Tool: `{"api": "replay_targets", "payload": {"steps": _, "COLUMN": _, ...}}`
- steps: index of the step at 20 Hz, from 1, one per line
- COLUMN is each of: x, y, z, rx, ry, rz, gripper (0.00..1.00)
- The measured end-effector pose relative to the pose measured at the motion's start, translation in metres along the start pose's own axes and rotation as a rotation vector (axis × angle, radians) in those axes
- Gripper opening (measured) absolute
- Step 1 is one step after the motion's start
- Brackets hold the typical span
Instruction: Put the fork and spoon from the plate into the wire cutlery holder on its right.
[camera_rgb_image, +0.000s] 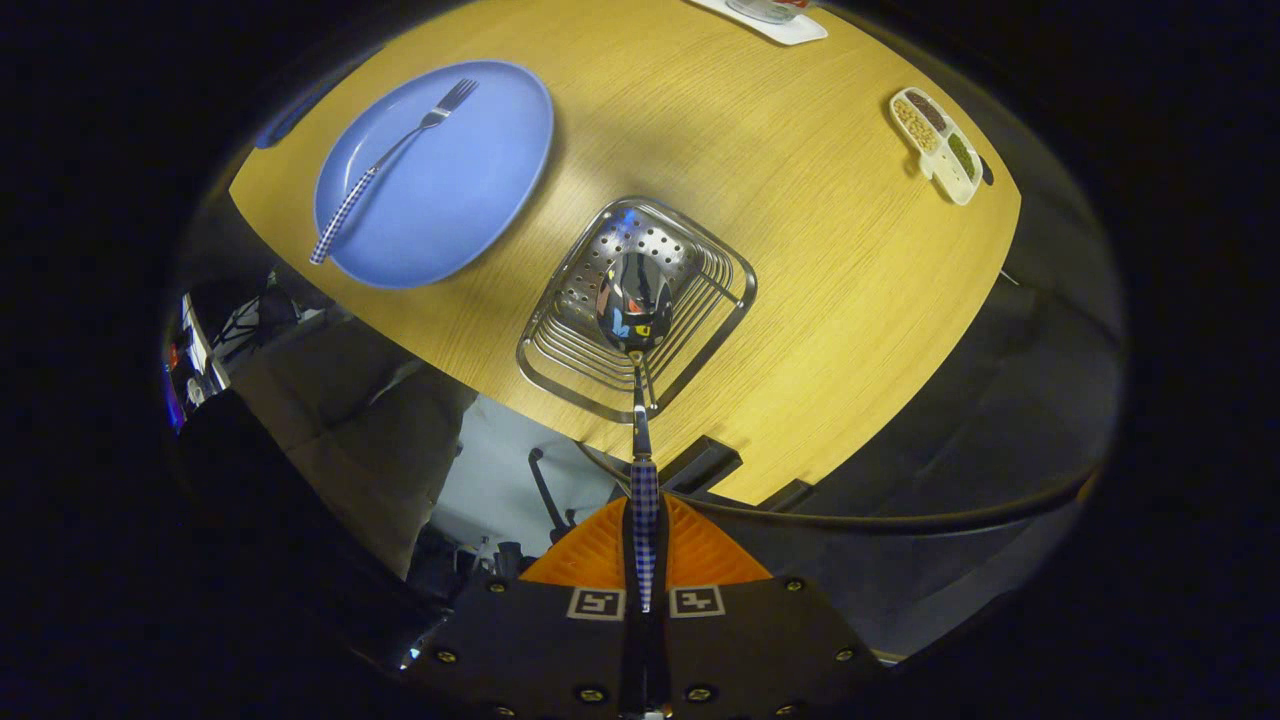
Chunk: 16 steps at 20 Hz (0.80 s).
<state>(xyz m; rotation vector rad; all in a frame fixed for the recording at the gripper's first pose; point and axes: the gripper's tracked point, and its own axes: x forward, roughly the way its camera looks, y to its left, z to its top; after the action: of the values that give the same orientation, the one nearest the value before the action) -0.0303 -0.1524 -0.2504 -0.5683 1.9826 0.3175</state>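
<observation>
My gripper (645, 535) is shut on the checked handle of a spoon (637, 300), which points straight ahead from the fingers. Its shiny bowl hangs over the open top of the wire cutlery holder (720, 310), seen from above on the wooden table. To the left of the holder sits a blue plate (470, 190). A fork (385, 165) with the same checked handle lies across the plate, tines pointing away.
A small white divided dish (938, 143) with beans stands at the far right of the wooden table (800, 200). A white tray (775, 20) sits at the far edge. The table's near edge lies just below the holder.
</observation>
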Motion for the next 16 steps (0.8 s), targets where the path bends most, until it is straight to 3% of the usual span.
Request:
{"api": "replay_targets", "payload": {"steps": 4, "x": 0.003, "y": 0.0, "z": 0.014, "rx": -0.007, "ry": 0.042, "rz": 0.018, "gripper": 0.02}}
{"api": "replay_targets", "payload": {"steps": 6, "x": 0.004, "y": 0.0, "z": 0.02, "rx": -0.008, "ry": 0.036, "rz": 0.027, "gripper": 0.08}}
{"api": "replay_targets", "payload": {"steps": 14, "x": 0.004, "y": -0.005, "z": 0.028, "rx": -0.005, "ry": 0.047, "rz": 0.045, "gripper": 0.13}}
{"api": "replay_targets", "payload": {"steps": 15, "x": 0.002, "y": -0.005, "z": 0.026, "rx": -0.004, "ry": 0.044, "rz": 0.048, "gripper": 0.17}}
{"api": "replay_targets", "payload": {"steps": 16, "x": 0.002, "y": -0.006, "z": 0.023, "rx": -0.001, "ry": 0.041, "rz": 0.049, "gripper": 0.32}}
